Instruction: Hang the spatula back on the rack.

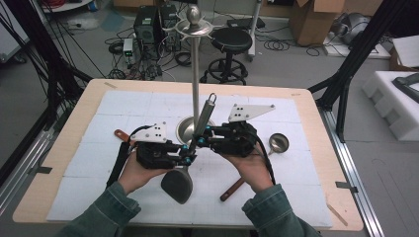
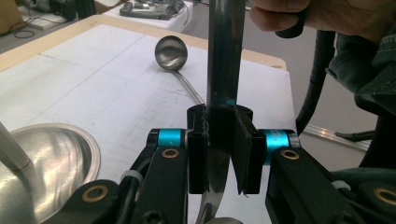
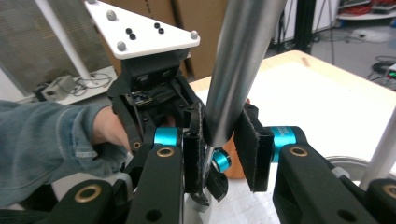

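Spatula [image 1: 179,183] – steel-grey head, silver handle; claws black w/ cyan bits; ladle [image 1: 278,143] silver.

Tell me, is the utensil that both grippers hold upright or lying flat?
Tilted, nearly upright: the utensil leans with its handle up and its dark head low over the table, gripped by the left gripper and right gripper.

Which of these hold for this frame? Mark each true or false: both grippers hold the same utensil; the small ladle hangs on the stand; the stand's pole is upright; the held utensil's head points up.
1. Both the left gripper and the right gripper grip one dark-headed utensil. True.
2. The small ladle hangs on the stand. False: it lies on the white mat, to the right of the stand's base.
3. The stand's pole is upright. True.
4. The held utensil's head points up. False: its head hangs low, and its metal handle rises toward the stand.
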### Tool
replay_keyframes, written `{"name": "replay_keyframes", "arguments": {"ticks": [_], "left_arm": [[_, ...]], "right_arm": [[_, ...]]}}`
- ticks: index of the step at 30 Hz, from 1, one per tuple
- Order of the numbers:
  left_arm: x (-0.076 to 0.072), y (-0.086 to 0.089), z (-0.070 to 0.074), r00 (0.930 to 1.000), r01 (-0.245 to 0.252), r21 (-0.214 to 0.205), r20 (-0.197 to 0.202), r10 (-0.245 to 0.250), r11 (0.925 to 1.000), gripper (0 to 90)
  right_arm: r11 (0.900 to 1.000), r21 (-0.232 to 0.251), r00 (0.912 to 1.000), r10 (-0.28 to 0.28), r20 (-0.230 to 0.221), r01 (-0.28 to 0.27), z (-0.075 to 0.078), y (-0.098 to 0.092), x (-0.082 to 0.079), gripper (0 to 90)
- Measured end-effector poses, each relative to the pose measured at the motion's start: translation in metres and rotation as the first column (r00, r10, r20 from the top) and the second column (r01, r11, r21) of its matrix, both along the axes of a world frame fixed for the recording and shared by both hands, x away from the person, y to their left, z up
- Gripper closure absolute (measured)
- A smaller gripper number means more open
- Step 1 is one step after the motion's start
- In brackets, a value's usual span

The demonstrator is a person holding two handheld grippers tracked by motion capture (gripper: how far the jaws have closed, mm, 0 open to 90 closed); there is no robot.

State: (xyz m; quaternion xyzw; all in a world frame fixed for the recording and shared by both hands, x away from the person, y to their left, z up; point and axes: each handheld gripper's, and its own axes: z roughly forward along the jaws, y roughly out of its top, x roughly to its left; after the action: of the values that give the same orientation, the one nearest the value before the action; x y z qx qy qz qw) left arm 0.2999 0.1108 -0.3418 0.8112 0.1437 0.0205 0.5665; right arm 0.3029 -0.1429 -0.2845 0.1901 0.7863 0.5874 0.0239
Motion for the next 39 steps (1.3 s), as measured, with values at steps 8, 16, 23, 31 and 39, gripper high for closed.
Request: {"name": "replay_keyframes", "arguments": {"ticks": [8,16,23,31,39], "left_arm": [[0.0,0.0,0.001,0.9997,-0.024,-0.008,0.009,0.024,0.9997,78.6],[-0.001,0.0,0.002,0.9996,-0.026,-0.038,0.008,0.026,0.999,83.4],[-0.001,0.002,0.003,0.9999,-0.008,-0.042,0.011,0.009,0.9991,82.9],[-0.001,0.01,0.008,0.9995,-0.023,-0.072,0.018,0.024,0.9972,75.1],[-0.003,0.022,0.012,0.9993,-0.029,-0.077,0.022,0.03,0.9966,64.2]], "right_arm": [[0.9992,-0.006,0.9988,-0.039,0.029,0.039,0.002,0.004,-0.002,73.0],[0.9989,0.006,0.9983,-0.047,0.035,0.046,0.002,0.005,-0.001,72.2],[0.9996,0.029,0.9998,0.003,0.021,-0.004,0.003,0.006,0.002,74.5],[0.9975,0.052,0.9984,0.046,0.033,-0.047,0.005,0.008,0.0,75.8],[0.9974,0.05,0.9975,0.05,0.05,-0.052,0.006,0.005,0.002,75.9]]}}
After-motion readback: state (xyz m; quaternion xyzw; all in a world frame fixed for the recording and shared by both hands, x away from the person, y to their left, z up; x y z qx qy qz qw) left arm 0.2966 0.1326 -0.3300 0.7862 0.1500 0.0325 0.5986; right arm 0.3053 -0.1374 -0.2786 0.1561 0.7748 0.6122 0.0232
